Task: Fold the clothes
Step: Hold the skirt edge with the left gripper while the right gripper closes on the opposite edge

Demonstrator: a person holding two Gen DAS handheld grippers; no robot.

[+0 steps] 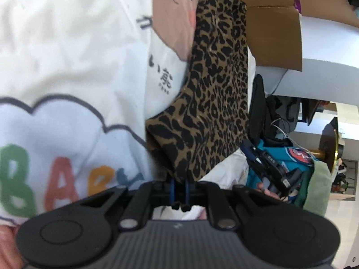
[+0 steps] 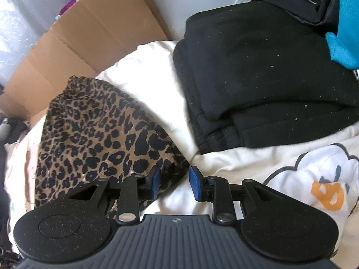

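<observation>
My left gripper (image 1: 179, 192) pinches the leopard-print garment (image 1: 208, 103), my right gripper (image 2: 174, 183) gapes wide beside it; a one-sided grip could let it slump.

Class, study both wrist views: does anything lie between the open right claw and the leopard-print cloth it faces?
Nothing visible does. The right claw is open, and a corner of the leopard-print cloth already lies beside its left pad. The left claw is shut on the same cloth's edge. The black garment lies farther off.

The coloured lettering (image 1: 56, 179) on the white garment (image 1: 67, 56) is blurred and partly covered by the left hand-held gripper (image 1: 179, 192). The black clothing (image 2: 264, 78) runs past the frame edge.
</observation>
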